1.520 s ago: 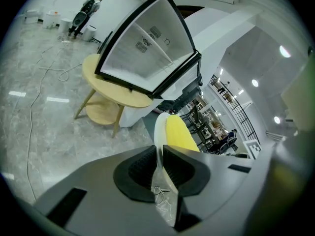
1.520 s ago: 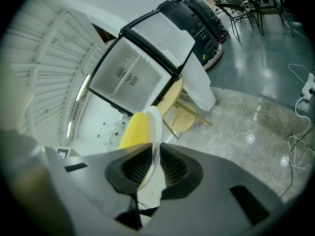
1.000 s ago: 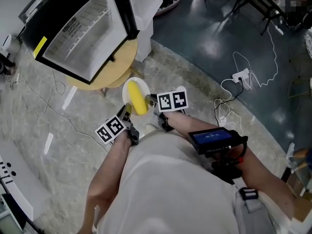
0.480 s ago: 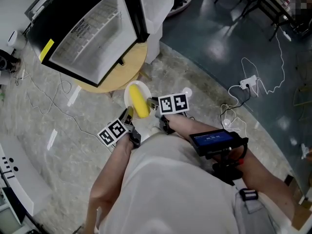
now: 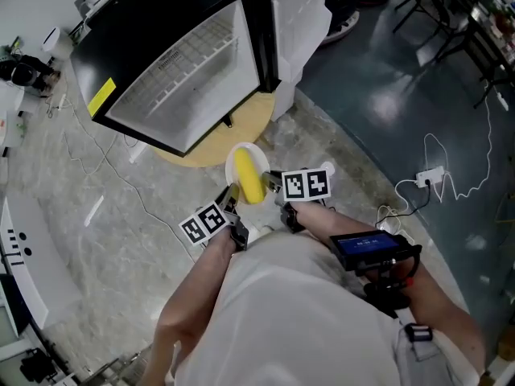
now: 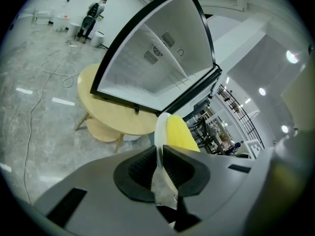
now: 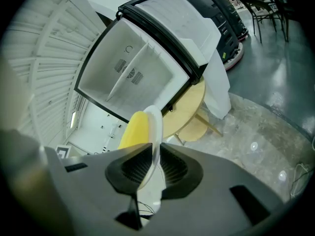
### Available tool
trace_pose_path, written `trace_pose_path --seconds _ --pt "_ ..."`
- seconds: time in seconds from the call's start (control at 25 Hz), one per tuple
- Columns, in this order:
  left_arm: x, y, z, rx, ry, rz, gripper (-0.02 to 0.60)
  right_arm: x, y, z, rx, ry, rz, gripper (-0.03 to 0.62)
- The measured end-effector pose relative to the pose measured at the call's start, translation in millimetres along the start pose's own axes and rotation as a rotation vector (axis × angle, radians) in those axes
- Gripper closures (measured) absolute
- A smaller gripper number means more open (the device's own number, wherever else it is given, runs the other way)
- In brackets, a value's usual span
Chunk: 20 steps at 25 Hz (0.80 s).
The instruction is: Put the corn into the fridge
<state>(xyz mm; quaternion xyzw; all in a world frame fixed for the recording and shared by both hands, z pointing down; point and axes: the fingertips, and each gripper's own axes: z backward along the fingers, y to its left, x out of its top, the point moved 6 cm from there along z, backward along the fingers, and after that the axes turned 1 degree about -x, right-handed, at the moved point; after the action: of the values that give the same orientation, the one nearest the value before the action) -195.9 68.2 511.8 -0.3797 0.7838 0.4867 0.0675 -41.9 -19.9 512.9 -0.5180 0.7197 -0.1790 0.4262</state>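
A yellow corn cob (image 5: 251,177) lies on a small white plate (image 5: 238,153), held in the air between both grippers. My left gripper (image 5: 232,194) is shut on the plate's left rim and my right gripper (image 5: 273,182) is shut on its right rim. In the left gripper view the plate (image 6: 160,132) stands edge-on in the left gripper (image 6: 158,168), with the corn (image 6: 179,134) to its right. The right gripper view shows the plate (image 7: 155,127) pinched in the right gripper (image 7: 152,168), corn (image 7: 134,129) on its left. The black fridge (image 5: 185,71) stands open just ahead, its white inside bare.
The fridge rests on a round wooden table (image 5: 245,123) with its door (image 5: 298,14) swung out to the right. A cable (image 5: 121,183) trails across the stone floor at left. A power strip (image 5: 426,175) with white leads lies at right, with chairs beyond it.
Both grippers have carried the plate with the corn forward toward the open fridge, which now fills more of the head view. The hold on the plate is the same.
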Motion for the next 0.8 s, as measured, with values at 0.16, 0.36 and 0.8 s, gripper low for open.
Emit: trace_pose_path --seconds 0.16,0.36,0.8 --pt "9.8 -7.1 -19.6 0.015 -0.017 0.021 0.538 24.1 -11.6 -5.3 0.009 0.022 0.008 0.548" --pt "25.8 -6.1 -38.4 0.056 -0.044 0.043 0.538 51.9 -20.1 -23.0 0.039 0.054 0.009 0.548" --pt "54.7 -15.0 -74.2 0.113 -0.123 0.086 0.537 110.8 -33.9 -47.1 0.113 0.111 0.076 0.549"
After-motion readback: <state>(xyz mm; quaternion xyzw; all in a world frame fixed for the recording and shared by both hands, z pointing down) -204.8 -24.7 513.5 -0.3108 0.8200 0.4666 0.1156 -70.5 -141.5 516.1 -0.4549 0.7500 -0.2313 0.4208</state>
